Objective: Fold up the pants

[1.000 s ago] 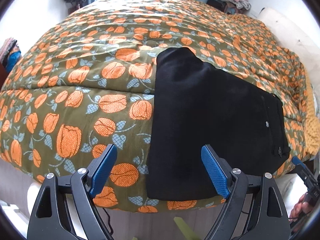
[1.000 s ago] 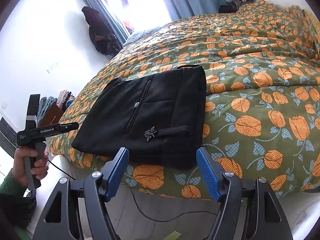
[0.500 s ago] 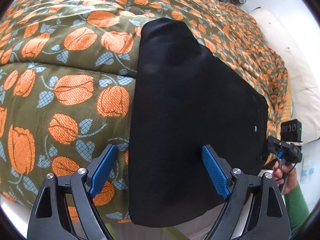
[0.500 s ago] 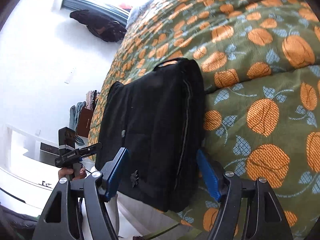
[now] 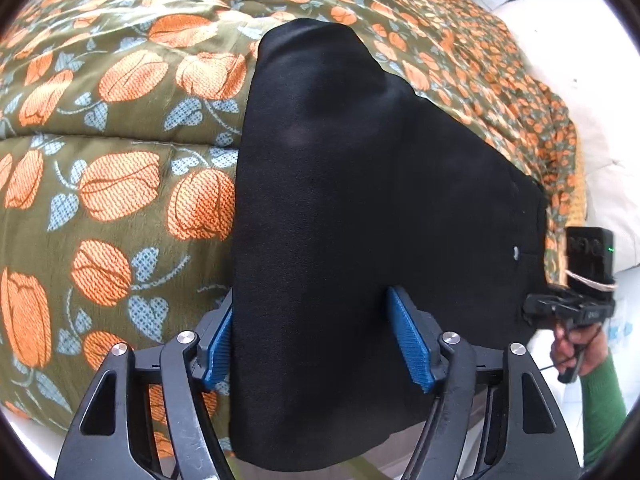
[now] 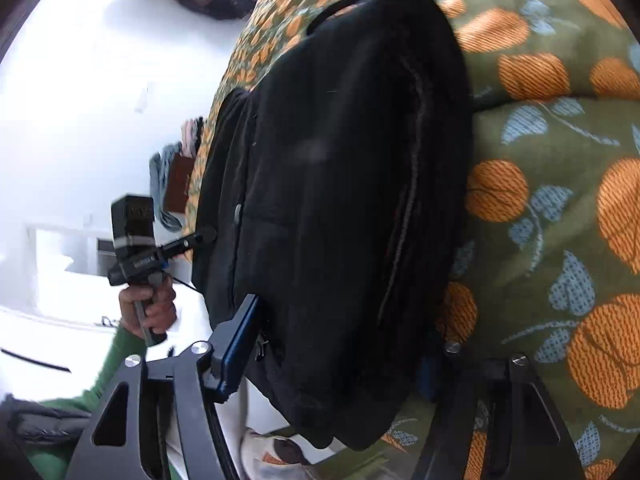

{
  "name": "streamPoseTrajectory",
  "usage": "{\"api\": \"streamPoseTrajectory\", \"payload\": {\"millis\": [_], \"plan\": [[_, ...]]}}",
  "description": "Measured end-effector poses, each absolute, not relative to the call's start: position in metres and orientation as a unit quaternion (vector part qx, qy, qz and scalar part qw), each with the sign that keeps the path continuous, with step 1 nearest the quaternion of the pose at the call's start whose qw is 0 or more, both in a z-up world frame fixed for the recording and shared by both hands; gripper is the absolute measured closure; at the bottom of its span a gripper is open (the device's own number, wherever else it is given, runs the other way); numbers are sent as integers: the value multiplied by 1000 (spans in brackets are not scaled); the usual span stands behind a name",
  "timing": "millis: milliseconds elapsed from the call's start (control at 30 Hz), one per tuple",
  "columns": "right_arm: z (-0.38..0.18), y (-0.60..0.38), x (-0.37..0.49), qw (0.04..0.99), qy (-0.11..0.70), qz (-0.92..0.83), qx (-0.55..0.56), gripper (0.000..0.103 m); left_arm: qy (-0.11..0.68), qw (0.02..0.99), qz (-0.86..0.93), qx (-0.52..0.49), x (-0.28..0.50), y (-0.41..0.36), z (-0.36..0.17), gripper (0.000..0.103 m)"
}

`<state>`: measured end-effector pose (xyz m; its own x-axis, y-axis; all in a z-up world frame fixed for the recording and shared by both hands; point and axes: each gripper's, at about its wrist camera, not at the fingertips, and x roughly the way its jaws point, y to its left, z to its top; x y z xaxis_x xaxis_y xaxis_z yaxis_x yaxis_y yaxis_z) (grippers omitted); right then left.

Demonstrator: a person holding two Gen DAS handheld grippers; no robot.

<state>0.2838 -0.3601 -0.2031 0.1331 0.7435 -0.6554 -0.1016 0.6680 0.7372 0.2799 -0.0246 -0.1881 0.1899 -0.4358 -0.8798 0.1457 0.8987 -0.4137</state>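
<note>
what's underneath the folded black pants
The black pants lie on the tulip-print quilt, their near edge hanging over the bed's side. What the quilt beneath them looks like is covered.

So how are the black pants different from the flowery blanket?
The pants are plain black; the blanket is green with orange flowers. The pants are a small folded bundle; the blanket spreads far wider. The pants lie on top, the blanket underneath. Both are soft cloth.
</note>
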Motion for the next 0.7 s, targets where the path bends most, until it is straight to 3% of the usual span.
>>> {"api": "streamPoseTrajectory", "payload": {"millis": [33, 67, 100, 300, 433, 467, 533, 567, 600, 633, 700], "plan": [[-196, -356, 284, 707, 584, 305, 258, 53, 601, 767, -191, -119, 278, -25, -183, 53], [-187, -355, 282, 714, 579, 305, 248, 56, 592, 771, -197, -126, 276, -25, -174, 74], [-178, -354, 279, 723, 571, 305, 242, 62, 582, 773, -211, -140, 275, -22, -161, 82], [-112, -350, 285, 762, 511, 326, 228, 66, 500, 815, -253, -145, 285, -14, -86, 83], [-68, -346, 311, 786, 471, 339, 212, 66, 468, 835, -247, -153, 314, -7, -74, 81], [-61, -348, 318, 793, 463, 336, 209, 66, 462, 841, -239, -152, 323, -6, -78, 75], [-59, -356, 336, 799, 454, 327, 218, 63, 450, 865, -190, -116, 334, -8, -91, 50], [-66, -361, 345, 798, 458, 321, 226, 60, 447, 877, -153, -90, 336, -14, -99, 28], [-78, -363, 352, 797, 469, 304, 229, 51, 444, 887, -112, -55, 333, -18, -110, 22], [-94, -369, 359, 794, 488, 279, 233, 43, 447, 889, -93, -34, 327, -19, -119, 22], [-124, -382, 358, 792, 534, 204, 213, 42, 459, 883, -97, -28, 305, -16, -133, 21]]}}
